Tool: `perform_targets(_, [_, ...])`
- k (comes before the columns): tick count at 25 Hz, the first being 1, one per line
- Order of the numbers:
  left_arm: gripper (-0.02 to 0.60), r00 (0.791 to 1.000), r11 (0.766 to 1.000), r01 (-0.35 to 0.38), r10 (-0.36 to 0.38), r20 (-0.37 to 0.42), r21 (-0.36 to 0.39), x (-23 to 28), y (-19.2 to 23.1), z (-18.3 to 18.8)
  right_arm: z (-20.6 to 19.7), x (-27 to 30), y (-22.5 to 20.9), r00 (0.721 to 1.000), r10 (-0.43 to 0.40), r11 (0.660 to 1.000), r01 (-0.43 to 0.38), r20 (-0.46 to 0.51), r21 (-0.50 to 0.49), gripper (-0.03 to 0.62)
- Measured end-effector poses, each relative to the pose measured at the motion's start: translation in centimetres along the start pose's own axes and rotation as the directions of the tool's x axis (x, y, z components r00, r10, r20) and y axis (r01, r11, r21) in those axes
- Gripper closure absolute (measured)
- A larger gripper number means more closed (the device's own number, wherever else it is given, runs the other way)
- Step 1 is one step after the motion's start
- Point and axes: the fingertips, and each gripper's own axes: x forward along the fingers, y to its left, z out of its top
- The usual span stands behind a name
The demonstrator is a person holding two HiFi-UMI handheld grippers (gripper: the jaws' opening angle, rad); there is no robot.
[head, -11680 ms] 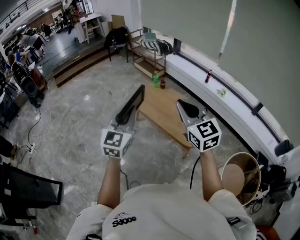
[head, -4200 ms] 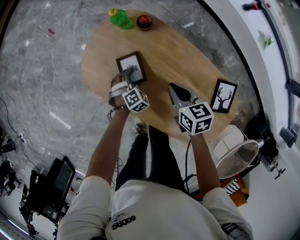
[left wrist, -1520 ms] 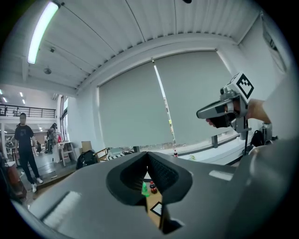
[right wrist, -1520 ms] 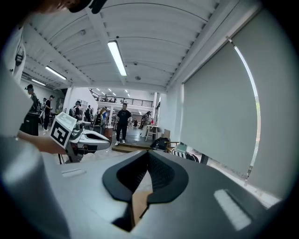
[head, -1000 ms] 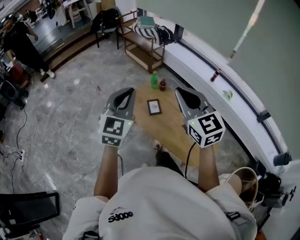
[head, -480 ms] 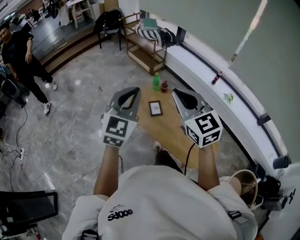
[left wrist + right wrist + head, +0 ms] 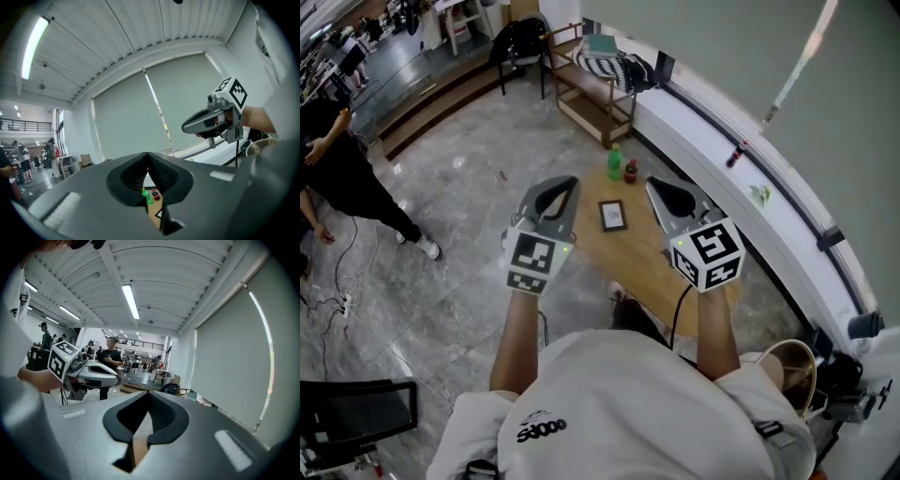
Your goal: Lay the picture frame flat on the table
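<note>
A small dark-framed picture frame [image 7: 612, 215] appears to lie flat, face up, on the oval light-wood table [image 7: 635, 249], well clear of either tool. In the head view it shows in the gap between the two grippers. Just beyond it, at the table's far end, stand a green plastic bottle [image 7: 615, 161] and, beside that, a shorter dark red bottle [image 7: 631, 172]. Nothing lies on the frame or across it.

The table stands on a grey marble floor [image 7: 469, 197] beside a long white window ledge [image 7: 722, 197], which carries a small dark bottle with a red cap [image 7: 734, 154]. Farther off is a wooden rack [image 7: 591, 108] holding a striped bundle. A person in black clothing [image 7: 347, 183] stands at the left edge, and a round tan basket [image 7: 787, 370] sits at lower right.

The person in the white shirt holds both bare forearms out ahead of the chest, tools side by side and high above the table, noses pointing forward. The grey left gripper [image 7: 557, 185] has its jaws pressed together at the tips with nothing between them. The bottles and the table edge show only through the slit below the tips. The grey right gripper [image 7: 662, 187] is likewise closed tip to tip and empty. Each tool appears in the other's view, level with it and well apart.
</note>
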Motion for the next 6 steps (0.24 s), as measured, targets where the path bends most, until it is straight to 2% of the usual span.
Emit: perform_targets(6, [0.571, 1.000, 1.000, -0.002, 0.002, -0.004, -0.009, 1.05, 0.33, -0.09, -0.17, 0.41, -0.96, 1.000, -0.001, 1.000, 0.001, -0.006, 0.002, 0.592])
